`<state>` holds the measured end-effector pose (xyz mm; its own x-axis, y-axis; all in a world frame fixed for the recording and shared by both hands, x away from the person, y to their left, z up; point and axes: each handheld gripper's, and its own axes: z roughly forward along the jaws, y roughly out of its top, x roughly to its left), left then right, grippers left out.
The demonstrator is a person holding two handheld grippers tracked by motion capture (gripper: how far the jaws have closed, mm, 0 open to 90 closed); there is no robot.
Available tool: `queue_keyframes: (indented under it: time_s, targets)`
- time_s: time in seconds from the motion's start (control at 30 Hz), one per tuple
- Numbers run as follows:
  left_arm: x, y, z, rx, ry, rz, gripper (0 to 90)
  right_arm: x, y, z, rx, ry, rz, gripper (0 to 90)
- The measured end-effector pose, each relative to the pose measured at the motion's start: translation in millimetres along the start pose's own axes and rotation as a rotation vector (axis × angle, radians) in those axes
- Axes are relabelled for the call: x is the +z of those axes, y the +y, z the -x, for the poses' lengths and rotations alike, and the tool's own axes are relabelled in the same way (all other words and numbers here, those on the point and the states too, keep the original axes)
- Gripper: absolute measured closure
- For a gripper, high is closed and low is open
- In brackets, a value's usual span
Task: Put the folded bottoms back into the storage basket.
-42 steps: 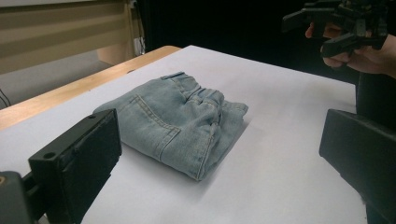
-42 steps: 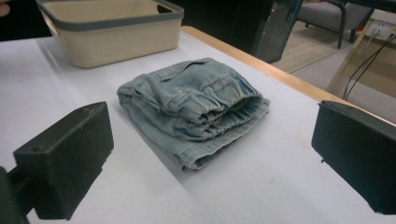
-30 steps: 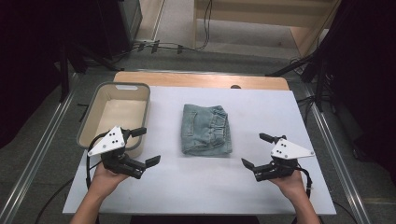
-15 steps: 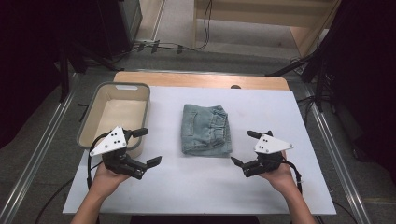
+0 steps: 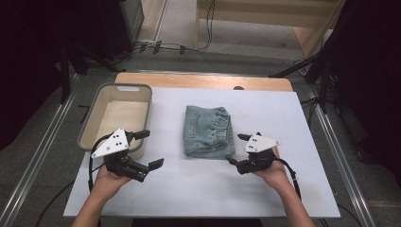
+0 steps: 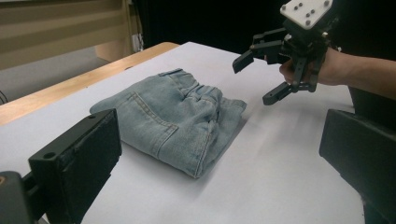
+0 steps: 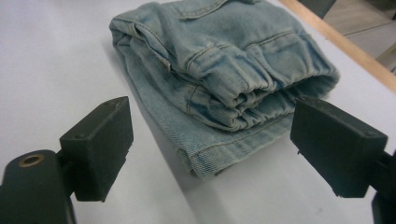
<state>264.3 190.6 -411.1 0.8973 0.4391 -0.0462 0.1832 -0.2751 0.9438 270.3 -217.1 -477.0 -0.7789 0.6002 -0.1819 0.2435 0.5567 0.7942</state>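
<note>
Dark surroundings hide the room; right gripper [image 5: 235, 150] fingers, just narrowing, stand wide beside folded jeans [image 5: 208, 131].

Each hand carries a black two-jaw gripper. The left gripper [image 5: 150, 148] bears a grey three-cornered plate with small dark screw holes, and a black cable loops from its body toward the near edge of the table. The right gripper [image 5: 238, 148] has the same grey plate and a black cable trailing along the forearm. Both jaws end in blocky black pads. The forearms are bare, without sleeves.
</note>
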Motion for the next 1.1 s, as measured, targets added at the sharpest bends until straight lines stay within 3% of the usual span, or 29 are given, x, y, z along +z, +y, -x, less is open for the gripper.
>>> queue_keyframes:
  time_s: [0.93,1.1]
  targets:
    - [2.3,-1.9,-0.7,-0.007,-0.002,-0.01,0.0,41.1,-11.0,-0.1,-0.056,-0.014,-0.149,13.7]
    - [2.6,-2.4,-1.0,-0.009,-0.003,-0.012,0.0,46.1,-14.2,0.4,-0.048,-0.016,-0.177,18.9]
